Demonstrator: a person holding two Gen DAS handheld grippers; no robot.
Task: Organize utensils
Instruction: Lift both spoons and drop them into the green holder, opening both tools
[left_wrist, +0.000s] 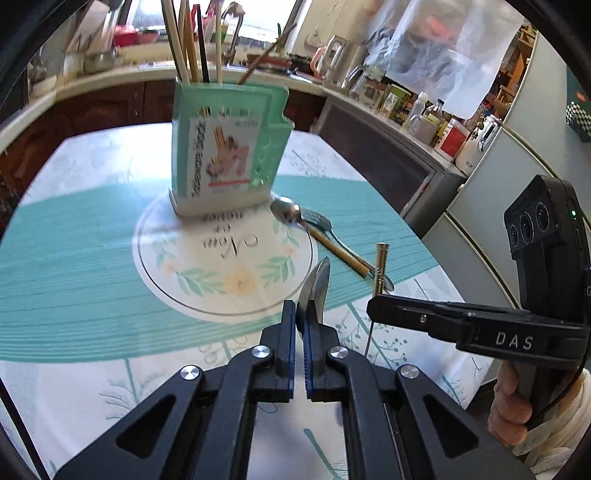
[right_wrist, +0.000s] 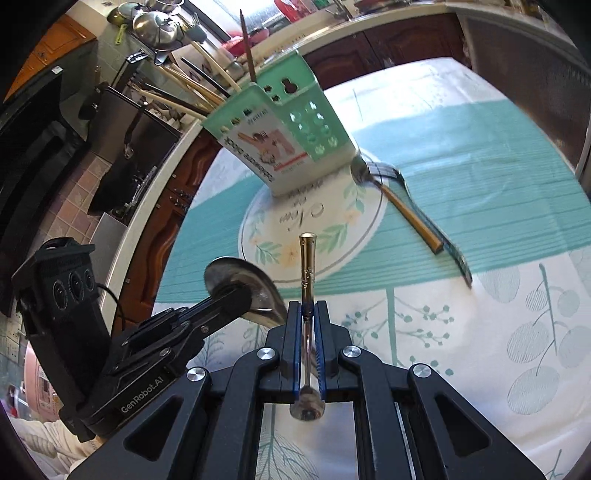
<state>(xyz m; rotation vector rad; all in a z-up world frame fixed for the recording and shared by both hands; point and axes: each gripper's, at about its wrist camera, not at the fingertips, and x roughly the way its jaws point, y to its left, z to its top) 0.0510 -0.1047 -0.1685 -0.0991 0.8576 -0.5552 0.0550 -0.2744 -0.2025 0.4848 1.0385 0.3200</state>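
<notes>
1. Surface (left_wrist: 92, 236): your cloth-covered top, white with teal bands and a round floral print; kitchen counters crowded with jars and pots stand behind it.
2. Holder (left_wrist: 229, 147): mint-green utensil box, upright on the round print, chopsticks (left_wrist: 188, 40) standing inside.
3. Loose utensils: spoon (left_wrist: 286, 211) and fork (left_wrist: 319, 221) lying crossed just beside the holder.
4. Your left tool (left_wrist: 300, 325): closed tight on a steel spoon bowl (left_wrist: 316, 288), lifted off the cloth.
5. Your right tool (right_wrist: 307, 314): clamped on a gold-tipped spoon handle (right_wrist: 306, 258) pointing forward.
</notes>
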